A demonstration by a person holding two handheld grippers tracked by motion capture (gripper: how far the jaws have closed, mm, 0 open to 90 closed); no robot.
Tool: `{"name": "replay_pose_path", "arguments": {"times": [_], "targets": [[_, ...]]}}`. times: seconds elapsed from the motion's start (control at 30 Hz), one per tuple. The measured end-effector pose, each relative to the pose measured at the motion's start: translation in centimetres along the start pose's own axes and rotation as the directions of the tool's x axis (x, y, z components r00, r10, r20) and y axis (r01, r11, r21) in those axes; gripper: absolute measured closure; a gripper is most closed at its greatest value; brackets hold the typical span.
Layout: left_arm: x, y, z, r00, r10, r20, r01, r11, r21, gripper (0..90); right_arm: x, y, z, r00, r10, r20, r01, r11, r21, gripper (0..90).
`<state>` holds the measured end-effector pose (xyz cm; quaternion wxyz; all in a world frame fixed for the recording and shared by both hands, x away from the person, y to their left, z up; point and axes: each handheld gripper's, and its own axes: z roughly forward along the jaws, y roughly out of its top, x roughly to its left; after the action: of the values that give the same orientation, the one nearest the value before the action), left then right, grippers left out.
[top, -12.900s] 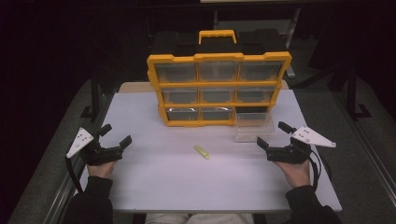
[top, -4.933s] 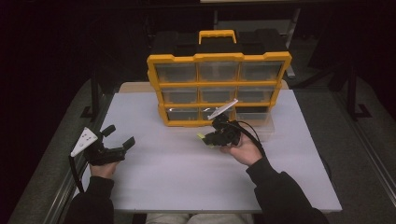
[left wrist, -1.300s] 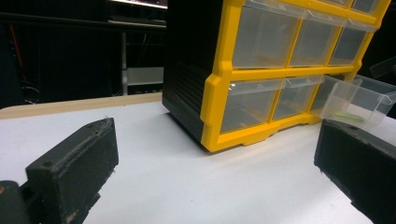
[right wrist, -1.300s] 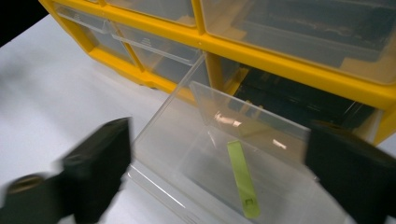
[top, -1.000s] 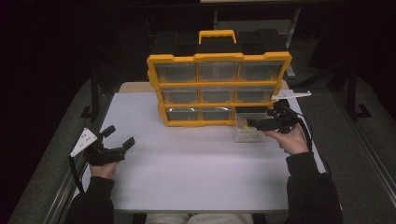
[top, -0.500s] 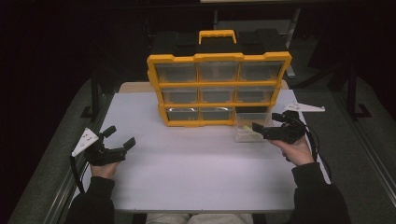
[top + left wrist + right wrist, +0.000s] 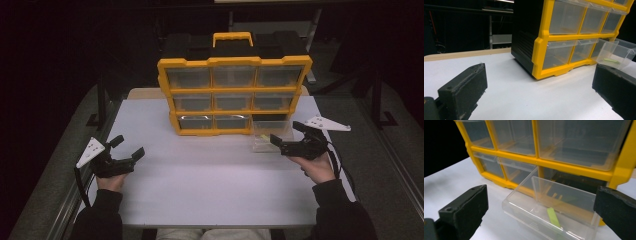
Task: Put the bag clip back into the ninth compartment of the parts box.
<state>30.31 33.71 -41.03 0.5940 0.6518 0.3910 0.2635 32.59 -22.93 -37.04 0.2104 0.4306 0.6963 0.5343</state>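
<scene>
The right hand-held gripper [image 7: 284,136] is held spread and empty, just short of the clear drawer [image 7: 549,215] at its 12 o'clock. The yellow-green strip [image 7: 553,217] is seen lying inside that drawer, which rests on the counter [image 7: 210,195] before the empty bottom-right slot [image 7: 574,181] of the yellow organizer [image 7: 234,95]. The drawer probably needs to be gripped next and slid home; nothing is seen blocking the slot. The left hand-held gripper [image 7: 129,150] rests spread at 9 o'clock, well apart.

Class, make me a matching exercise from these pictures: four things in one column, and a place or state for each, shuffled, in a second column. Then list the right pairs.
Things
1. green strip
2. clear drawer
3. left gripper
4. right gripper

Places or states
A. open, at the table's left edge
B. lying inside the clear drawer
C. open, just behind the clear drawer
D. out of the cabinet, on the table

Pairs: 1-B, 2-D, 3-A, 4-C
</scene>
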Motion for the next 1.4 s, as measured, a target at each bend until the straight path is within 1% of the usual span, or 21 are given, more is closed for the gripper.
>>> {"name": "replay_pose_path", "arguments": {"times": [0.03, 0.1, 0.13, 0.17, 0.2, 0.3, 0.4, 0.47, 0.53, 0.63, 0.73, 0.9, 0.93, 1.0, 1.07, 1.17, 1.23, 1.3, 1.4], "targets": [[0.0, 0.0, 0.0, 1.0, 0.001, 0.0, -0.001, 1.0, 0.0, 0.0, 0.0, -0.3, -0.2, 1.0, -0.007, 0.005, 0.007, 1.0, -0.012, 0.0], [0.0, 0.0, 0.0, 1.0, 0.001, 0.0, -0.001, 1.0, 0.0, 0.0, 0.0, -0.4, -0.3, 0.9999, -0.011, 0.009, 0.011, 1.0, -0.02, 0.0], [0.0, 0.0, 0.0, 1.0, 0.001, 0.0, -0.001, 1.0, 0.001, 0.0, 0.0, -0.8, -0.5, 0.9997, -0.018, 0.017, 0.018, 0.999, -0.035, 0.0], [0.0, 0.0, 0.0, 1.0, 0.002, 0.001, -0.002, 1.0, 0.002, 0.0, 0.0, -0.8, -0.5, 0.9997, -0.018, 0.017, 0.018, 0.999, -0.035, 0.0], [-0.1, 0.0, 0.0, 1.0, 0.002, 0.001, -0.002, 1.0, 0.002, 0.0, -0.1, -1.0, -0.7, 0.9994, -0.022, 0.027, 0.024, 0.998, -0.052, 0.0], [-0.1, 0.0, 0.0, 1.0, 0.002, -0.001, -0.002, 1.0, 0.001, 0.0, -0.1, -1.2, -0.8, 0.9993, -0.024, 0.029, 0.026, 0.998, -0.061, 0.0], [-0.1, 0.0, -0.1, 1.0, 0.002, -0.001, -0.002, 1.0, 0.001, 0.0, -0.1, -1.6, -1.2, 0.9981, -0.046, 0.041, 0.049, 0.995, -0.091, 0.0], [0.0, 0.0, -0.1, 1.0, 0.003, 0.0, -0.003, 1.0, 0.001, 0.0, -0.1, -1.8, -1.4, 0.9962, -0.06, 0.063, 0.067, 0.992, -0.107, 0.0], [0.0, -0.1, -0.1, 1.0, 0.003, 0.001, -0.003, 1.0, -0.001, 0.0, -0.2, -2.1, -1.6, 0.9947, -0.059, 0.084, 0.07, 0.99, -0.126, 0.0], [0.0, 0.0, -0.1, 1.0, 0.005, 0.0, -0.005, 1.0, -0.002, 0.0, -0.3, -2.6, -1.9, 0.9937, -0.062, 0.093, 0.075, 0.986, -0.146, 0.0], [0.0, -0.1, 0.0, 1.0, 0.004, 0.001, -0.004, 1.0, -0.001, 0.0, -0.3, -3.4, -2.0, 0.9927, -0.068, 0.099, 0.082, 0.986, -0.148, 0.0], [0.0, 0.0, -0.1, 1.0, 0.001, 0.0, -0.001, 1.0, -0.002, 0.0, -0.4, -4.4, -2.0, 0.9903, -0.072, 0.119, 0.087, 0.988, -0.129, 0.0], [0.0, 0.0, -0.1, 1.0, 0.002, -0.001, -0.002, 1.0, -0.002, 0.0, -0.4, -4.6, -2.0, 0.9907, -0.067, 0.118, 0.083, 0.988, -0.13, 0.0], [0.0, 0.0, -0.1, 1.0, 0.001, 0.001, -0.001, 1.0, -0.002, 0.0, -0.3, -4.9, -2.0, 0.9894, -0.073, 0.126, 0.09, 0.986, -0.138, 0.0], [0.0, 0.0, -0.1, 1.0, 0.001, 0.003, -0.001, 1.0, -0.001, 0.0, -0.2, -5.1, -2.0, 0.9844, -0.082, 0.155, 0.104, 0.985, -0.136, 0.0], [0.0, -0.1, 0.0, 1.0, 0.001, 0.004, -0.001, 1.0, -0.002, 0.0, -0.1, -5.5, -1.8, 0.9838, -0.079, 0.161, 0.102, 0.985, -0.14, 0.0], [0.0, 0.0, -0.1, 1.0, 0.0, 0.003, 0.0, 1.0, -0.002, 0.0, -0.1, -5.8, -1.6, 0.9853, -0.074, 0.154, 0.094, 0.987, -0.129, 0.0], [0.0, 0.0, -0.1, 1.0, -0.001, 0.003, 0.001, 1.0, -0.002, 0.0, -0.1, -6.0, -1.5, 0.985, -0.077, 0.155, 0.096, 0.988, -0.122, 0.0], [0.0, -0.1, -0.1, 1.0, -0.002, 0.005, 0.002, 1.0, -0.002, 0.0, -0.1, -6.1, -1.4, 0.9859, -0.074, 0.15, 0.093, 0.988, -0.124, 0.0]]}}
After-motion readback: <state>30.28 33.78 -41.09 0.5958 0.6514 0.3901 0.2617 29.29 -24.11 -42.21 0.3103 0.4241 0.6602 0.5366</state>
